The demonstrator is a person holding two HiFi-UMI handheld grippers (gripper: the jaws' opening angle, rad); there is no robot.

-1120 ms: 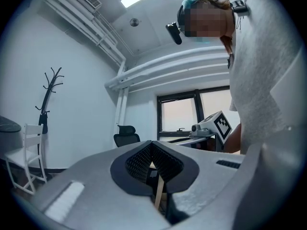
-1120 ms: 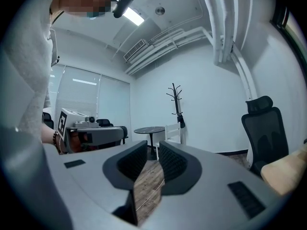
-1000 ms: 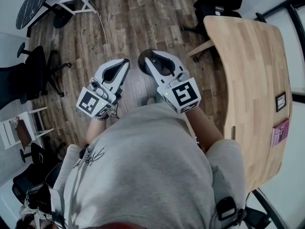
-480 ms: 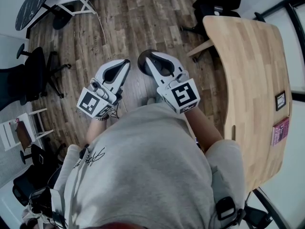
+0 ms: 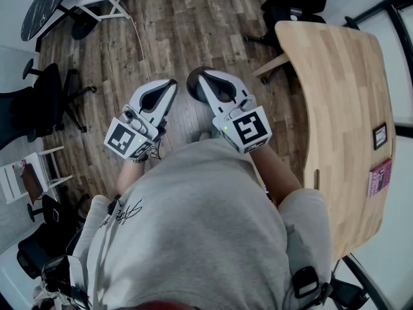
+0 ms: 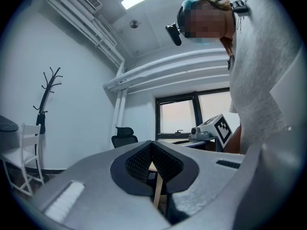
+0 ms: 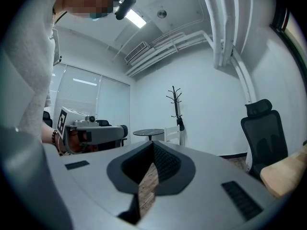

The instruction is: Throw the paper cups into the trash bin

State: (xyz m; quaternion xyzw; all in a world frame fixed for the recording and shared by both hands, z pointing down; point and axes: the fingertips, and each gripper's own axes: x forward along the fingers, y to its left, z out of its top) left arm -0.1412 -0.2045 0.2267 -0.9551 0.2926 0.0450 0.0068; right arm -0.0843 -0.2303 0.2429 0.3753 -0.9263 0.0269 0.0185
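No paper cup and no trash bin show in any view. In the head view my left gripper (image 5: pixel 169 82) and right gripper (image 5: pixel 197 76) are held side by side in front of the person's chest, above the wooden floor (image 5: pixel 161 24). The left gripper (image 6: pixel 151 143) is shut, its ribbed pads meeting with nothing between them. The right gripper (image 7: pixel 152 143) is shut as well, jaws together and empty. Each gripper view shows the other gripper's marker cube off to the side.
A light wooden table (image 5: pixel 342 108) stands at the right, with a small black frame (image 5: pixel 380 137) and a pink book (image 5: pixel 379 178) on it. Black office chairs (image 5: pixel 45 102) and a white chair (image 5: pixel 16 176) stand at the left, a dark round table (image 5: pixel 48 5) at the far left.
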